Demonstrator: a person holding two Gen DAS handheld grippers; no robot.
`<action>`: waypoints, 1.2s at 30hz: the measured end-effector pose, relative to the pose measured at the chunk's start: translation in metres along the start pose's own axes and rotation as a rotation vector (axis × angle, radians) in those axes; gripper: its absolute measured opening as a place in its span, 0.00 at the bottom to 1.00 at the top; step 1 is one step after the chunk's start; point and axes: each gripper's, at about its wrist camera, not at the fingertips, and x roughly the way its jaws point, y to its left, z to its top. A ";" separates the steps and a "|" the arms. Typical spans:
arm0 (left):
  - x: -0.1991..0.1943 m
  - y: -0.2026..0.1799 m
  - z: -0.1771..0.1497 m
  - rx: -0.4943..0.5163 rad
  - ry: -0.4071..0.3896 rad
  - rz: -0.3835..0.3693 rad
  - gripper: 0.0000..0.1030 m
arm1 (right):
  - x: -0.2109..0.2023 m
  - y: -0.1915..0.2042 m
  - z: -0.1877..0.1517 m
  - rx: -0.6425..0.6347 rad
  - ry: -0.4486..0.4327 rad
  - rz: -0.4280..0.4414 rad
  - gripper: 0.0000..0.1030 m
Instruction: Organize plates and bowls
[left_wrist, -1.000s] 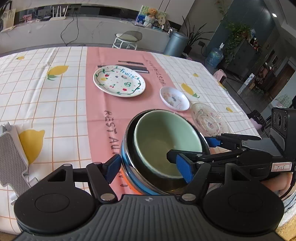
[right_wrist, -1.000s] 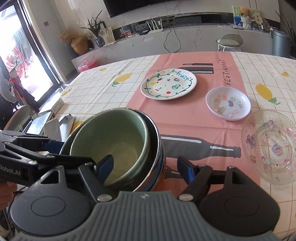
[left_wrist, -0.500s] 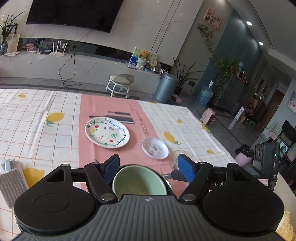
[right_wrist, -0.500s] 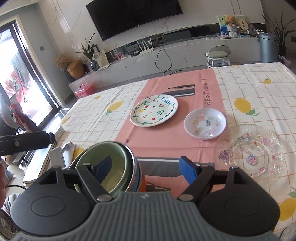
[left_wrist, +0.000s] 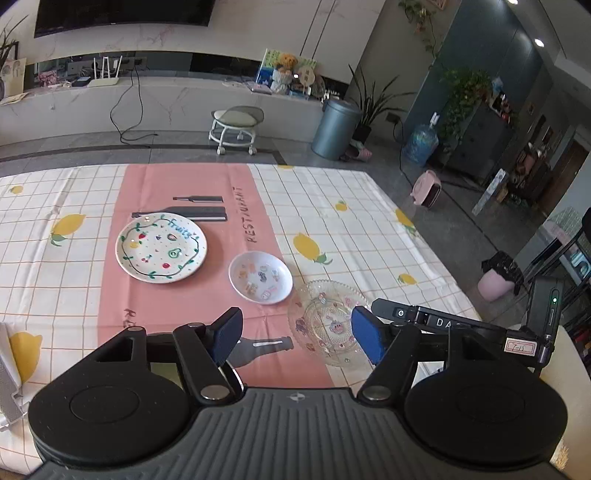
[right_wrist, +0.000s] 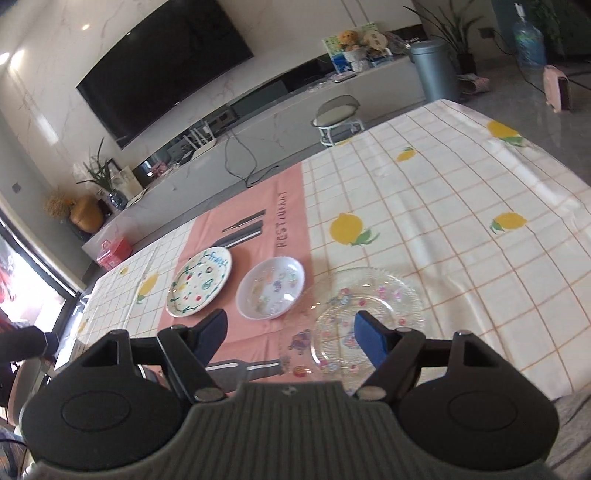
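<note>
Green bowl (left_wrist: 166, 371) mostly hidden behind left gripper (left_wrist: 295, 332).

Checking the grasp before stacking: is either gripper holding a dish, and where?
Nothing held: left gripper and right gripper are closing on empty air.

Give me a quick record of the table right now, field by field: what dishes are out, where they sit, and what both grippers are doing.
surface: table with lemon-print cloth and pink runner
fruit-painted plate: on the runner, farthest left
small white bowl: at the runner's edge, right of that plate
clear glass plate: nearest, right of the bowl
left gripper: closing, nothing between its pads
right gripper: closing, nothing between its pads, above the glass plate
stacking: none among these three
</note>
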 end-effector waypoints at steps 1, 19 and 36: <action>0.008 -0.007 0.001 0.014 0.019 0.008 0.75 | 0.000 -0.008 0.002 0.014 0.004 -0.019 0.72; 0.151 -0.022 -0.013 -0.027 0.271 0.184 0.38 | 0.060 -0.085 0.011 0.223 0.116 -0.104 0.34; 0.199 0.009 -0.015 -0.245 0.303 0.073 0.32 | 0.081 -0.104 0.014 0.315 0.138 -0.088 0.23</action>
